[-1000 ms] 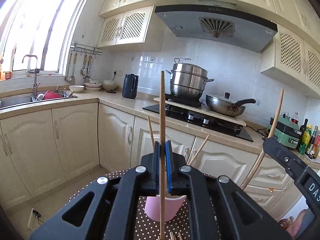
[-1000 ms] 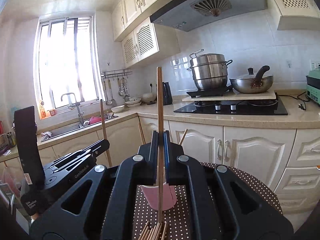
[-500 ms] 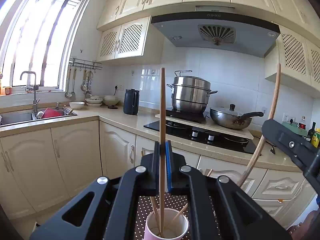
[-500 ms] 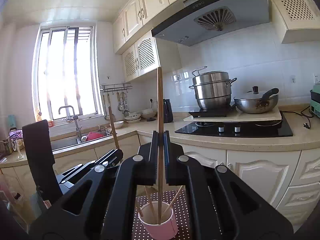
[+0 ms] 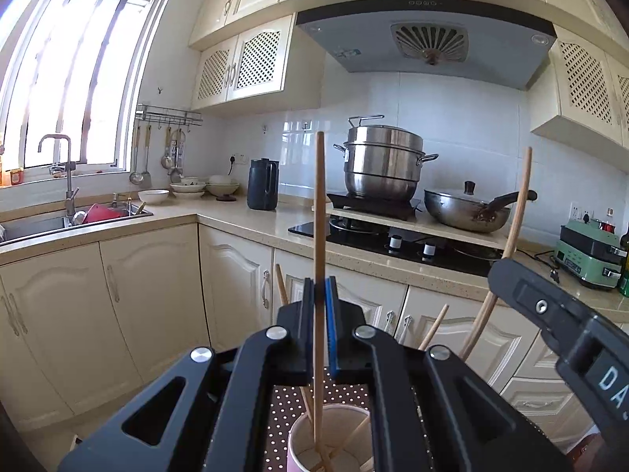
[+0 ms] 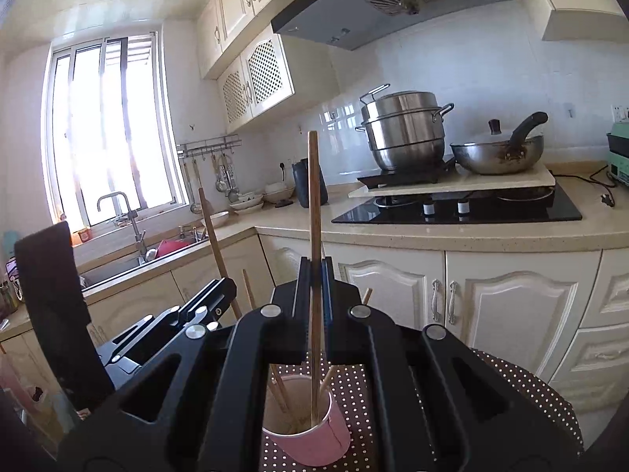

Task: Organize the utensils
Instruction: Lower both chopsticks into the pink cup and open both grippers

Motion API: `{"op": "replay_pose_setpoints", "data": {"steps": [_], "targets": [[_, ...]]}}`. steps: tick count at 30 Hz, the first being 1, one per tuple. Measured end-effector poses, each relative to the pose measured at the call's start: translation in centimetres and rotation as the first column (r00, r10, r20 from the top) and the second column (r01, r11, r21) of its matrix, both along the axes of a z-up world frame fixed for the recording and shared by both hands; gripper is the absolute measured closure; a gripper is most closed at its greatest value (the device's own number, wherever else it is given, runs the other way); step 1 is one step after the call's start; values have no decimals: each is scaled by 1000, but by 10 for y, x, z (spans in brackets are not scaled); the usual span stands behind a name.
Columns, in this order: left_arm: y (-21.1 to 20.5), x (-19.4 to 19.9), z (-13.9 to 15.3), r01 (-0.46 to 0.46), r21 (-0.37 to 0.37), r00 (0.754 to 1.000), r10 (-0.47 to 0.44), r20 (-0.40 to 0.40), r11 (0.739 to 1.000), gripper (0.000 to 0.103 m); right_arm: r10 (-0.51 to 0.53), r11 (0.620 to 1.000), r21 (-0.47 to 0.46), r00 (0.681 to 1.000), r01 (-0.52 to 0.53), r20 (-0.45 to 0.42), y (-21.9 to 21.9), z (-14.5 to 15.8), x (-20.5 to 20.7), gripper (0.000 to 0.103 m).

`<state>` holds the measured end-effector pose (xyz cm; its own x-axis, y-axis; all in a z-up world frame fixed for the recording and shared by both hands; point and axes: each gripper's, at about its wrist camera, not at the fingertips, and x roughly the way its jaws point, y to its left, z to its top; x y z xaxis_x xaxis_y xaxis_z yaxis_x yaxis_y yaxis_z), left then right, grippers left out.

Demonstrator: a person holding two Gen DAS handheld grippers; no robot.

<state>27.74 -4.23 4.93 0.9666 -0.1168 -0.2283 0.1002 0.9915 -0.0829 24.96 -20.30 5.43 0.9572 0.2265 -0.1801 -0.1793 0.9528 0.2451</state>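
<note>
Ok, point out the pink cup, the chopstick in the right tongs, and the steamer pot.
pink cup (image 6: 314, 438), right wrist view, outer wall.
chopstick (image 6: 313, 196), right wrist view, upper shaft.
steamer pot (image 6: 405, 129), right wrist view, side wall.

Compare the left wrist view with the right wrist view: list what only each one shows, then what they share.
Only the left wrist view: the bottles at the far right edge, and the right hand-held gripper from the side, with its chopstick.

Only the right wrist view: the pink cup's outer wall, the left hand-held gripper from the side, and a dark upright panel at the left.

Both: a chopstick clamped upright in the view's own shut gripper, lower end inside the pink cup on the dotted cloth, plus the steamer pot, wok, kettle and sink.
</note>
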Motion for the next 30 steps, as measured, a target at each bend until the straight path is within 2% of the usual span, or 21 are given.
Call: {"op": "replay_pose_setpoints", "data": {"steps": [10, 14, 27, 30], "targets": [[2, -6, -35, 3, 40, 998, -1, -55, 999, 97, 35, 999, -9, 991, -37, -131, 5, -40, 13, 97], [7, -6, -43, 27, 6, 996, -26, -81, 1000, 96, 32, 999, -11, 989, -34, -145, 4, -45, 12, 97], [14, -12, -49, 3, 24, 996, -1, -94, 1000, 96, 30, 999, -28, 988, -35, -154, 6, -43, 11, 97], [16, -15, -49, 2, 22, 995, 0, -95, 1000, 96, 34, 997, -65, 988, -44, -153, 10, -42, 8, 96]]}}
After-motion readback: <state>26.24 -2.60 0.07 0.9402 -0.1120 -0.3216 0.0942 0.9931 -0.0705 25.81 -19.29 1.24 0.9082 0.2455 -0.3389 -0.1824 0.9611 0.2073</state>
